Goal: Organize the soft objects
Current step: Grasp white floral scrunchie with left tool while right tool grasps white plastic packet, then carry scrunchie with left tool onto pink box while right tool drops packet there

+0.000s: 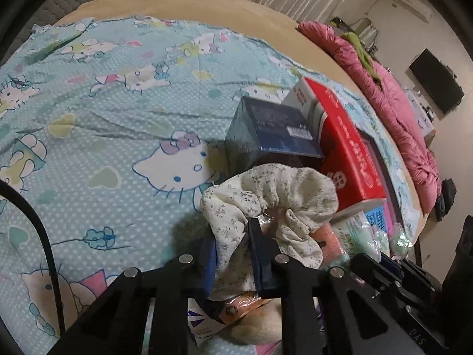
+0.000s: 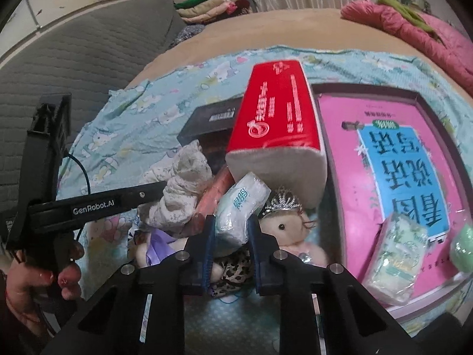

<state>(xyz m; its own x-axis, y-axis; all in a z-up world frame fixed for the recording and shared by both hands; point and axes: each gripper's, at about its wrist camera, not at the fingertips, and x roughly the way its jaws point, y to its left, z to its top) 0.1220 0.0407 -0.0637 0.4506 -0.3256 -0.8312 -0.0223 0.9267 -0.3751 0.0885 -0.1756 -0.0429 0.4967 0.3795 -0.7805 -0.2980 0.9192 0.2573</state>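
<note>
Step in hand, by judgement: lifting soft items out of the heap on the pale blue cartoon-cat bedsheet (image 1: 103,112); left gripper (image 1: 233,248) closed on a cream floral-print fabric scrunchie (image 1: 266,201), right gripper (image 2: 230,236) closed on a small white plastic-wrapped tissue pack (image 2: 239,210). Both items sit between their blue pads, raised beside the red paper-tissue brick (image 2: 278,112) and above the crowned plush doll (image 2: 289,224). Next move likely calls for carrying each clear without snagging neighbours.
</note>
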